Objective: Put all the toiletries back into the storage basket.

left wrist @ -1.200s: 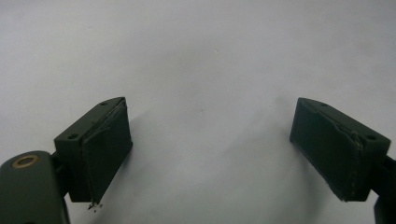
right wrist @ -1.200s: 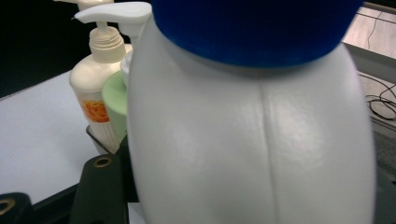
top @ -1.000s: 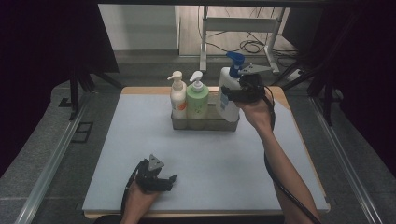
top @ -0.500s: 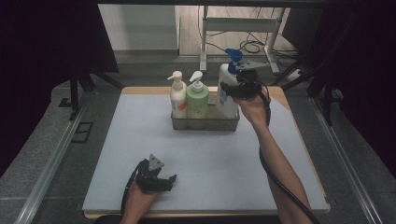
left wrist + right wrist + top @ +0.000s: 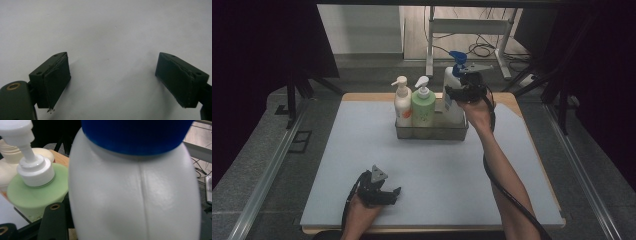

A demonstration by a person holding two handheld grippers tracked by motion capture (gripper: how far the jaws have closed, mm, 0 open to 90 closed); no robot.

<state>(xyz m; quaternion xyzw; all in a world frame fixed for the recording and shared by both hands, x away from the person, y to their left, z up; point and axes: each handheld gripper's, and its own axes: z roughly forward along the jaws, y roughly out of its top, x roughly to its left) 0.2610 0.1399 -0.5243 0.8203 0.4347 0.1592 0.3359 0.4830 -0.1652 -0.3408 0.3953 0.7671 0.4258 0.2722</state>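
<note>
A white bottle (image 5: 451, 107) with a blue pump cap (image 5: 456, 56) is at the right end of a wire basket (image 5: 432, 133), its base hidden behind the basket wall. My right gripper (image 5: 460, 93) is shut on its upper body. In the right gripper view the white bottle (image 5: 135, 195) is pressed close against the camera, under the blue cap (image 5: 135, 135). A green pump bottle (image 5: 423, 107) and a cream pump bottle (image 5: 402, 102) stand upright in the basket to its left. My left gripper (image 5: 391, 196) rests on the mat near the front edge, open and holding nothing (image 5: 112, 82).
A pale blue mat (image 5: 362, 150) covers the wooden table. Metal rails (image 5: 267, 175) run along both sides. Behind the table are a metal stand (image 5: 472, 30) and cables on the floor. The green bottle (image 5: 37, 195) sits right beside the white one.
My right gripper has carried the white bottle a little left and down, towards the right end of the basket. The left gripper has stayed where it was.
</note>
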